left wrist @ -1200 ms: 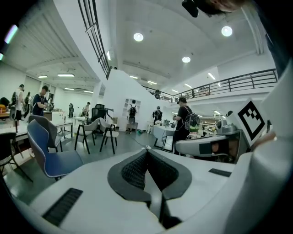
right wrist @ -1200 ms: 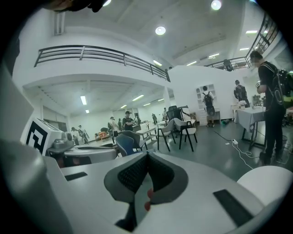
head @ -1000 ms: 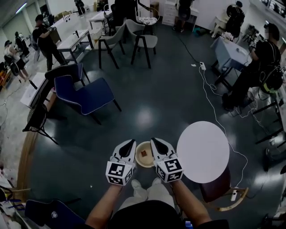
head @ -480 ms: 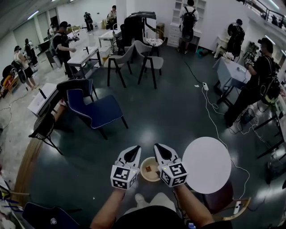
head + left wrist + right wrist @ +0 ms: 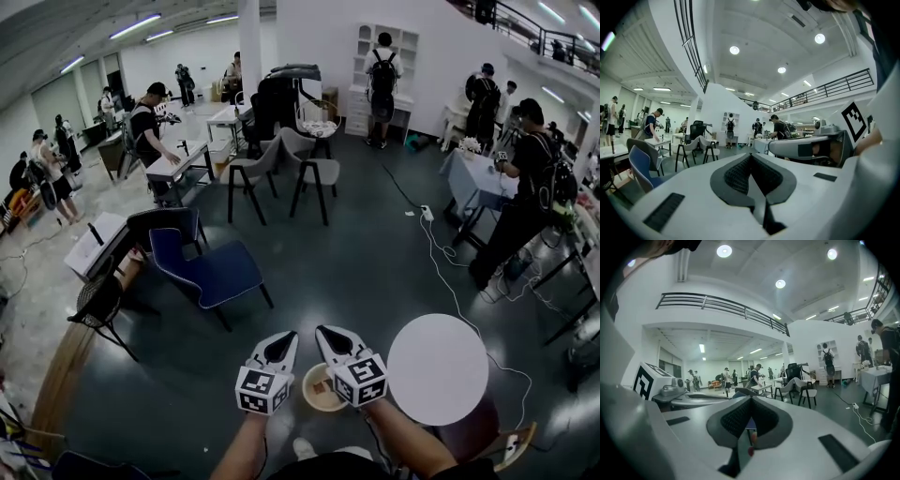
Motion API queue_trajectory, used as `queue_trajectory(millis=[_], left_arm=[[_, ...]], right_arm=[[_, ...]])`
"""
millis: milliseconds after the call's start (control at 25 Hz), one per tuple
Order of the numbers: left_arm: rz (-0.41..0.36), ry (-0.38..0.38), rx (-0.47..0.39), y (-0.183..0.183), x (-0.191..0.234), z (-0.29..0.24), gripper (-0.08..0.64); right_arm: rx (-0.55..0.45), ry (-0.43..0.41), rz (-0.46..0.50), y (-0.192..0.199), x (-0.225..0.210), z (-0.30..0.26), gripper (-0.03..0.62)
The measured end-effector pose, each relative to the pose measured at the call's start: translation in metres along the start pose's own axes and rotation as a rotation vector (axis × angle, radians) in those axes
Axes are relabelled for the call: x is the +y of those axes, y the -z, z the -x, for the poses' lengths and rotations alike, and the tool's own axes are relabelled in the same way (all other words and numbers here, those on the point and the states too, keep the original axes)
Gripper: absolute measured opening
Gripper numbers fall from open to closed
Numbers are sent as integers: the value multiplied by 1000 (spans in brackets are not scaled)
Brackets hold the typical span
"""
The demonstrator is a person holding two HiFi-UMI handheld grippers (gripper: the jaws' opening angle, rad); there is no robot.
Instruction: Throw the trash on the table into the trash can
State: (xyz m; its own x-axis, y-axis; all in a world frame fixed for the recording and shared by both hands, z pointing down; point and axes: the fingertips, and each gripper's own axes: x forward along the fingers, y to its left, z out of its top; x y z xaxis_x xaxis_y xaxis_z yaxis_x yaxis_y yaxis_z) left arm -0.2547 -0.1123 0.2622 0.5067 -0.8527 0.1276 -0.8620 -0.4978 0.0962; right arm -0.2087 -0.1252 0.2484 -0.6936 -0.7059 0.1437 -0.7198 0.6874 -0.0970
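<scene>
Rising away from the trash can (image 5: 312, 399), the left tongs (image 5: 285, 339) and right tongs (image 5: 327, 334) now point level across the room, both clenched on nothing. A reddish piece of trash (image 5: 322, 382) lies inside the can, below and between them. The round white worktop (image 5: 438, 370) looks bare, so the task seems finished.
</scene>
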Motion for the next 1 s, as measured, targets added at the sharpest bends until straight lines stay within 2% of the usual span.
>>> queue_trajectory(millis=[240, 560, 1000], left_arm=[[-5, -6, -22, -15, -2, 7, 15], [-3, 0, -46, -31, -29, 19, 15], [-4, 12, -37, -26, -99, 24, 15]], right_arm=[[-11, -20, 13, -12, 10, 1, 17], [-18, -33, 23, -20, 25, 26, 17], [-25, -12, 6, -13, 8, 99, 17]])
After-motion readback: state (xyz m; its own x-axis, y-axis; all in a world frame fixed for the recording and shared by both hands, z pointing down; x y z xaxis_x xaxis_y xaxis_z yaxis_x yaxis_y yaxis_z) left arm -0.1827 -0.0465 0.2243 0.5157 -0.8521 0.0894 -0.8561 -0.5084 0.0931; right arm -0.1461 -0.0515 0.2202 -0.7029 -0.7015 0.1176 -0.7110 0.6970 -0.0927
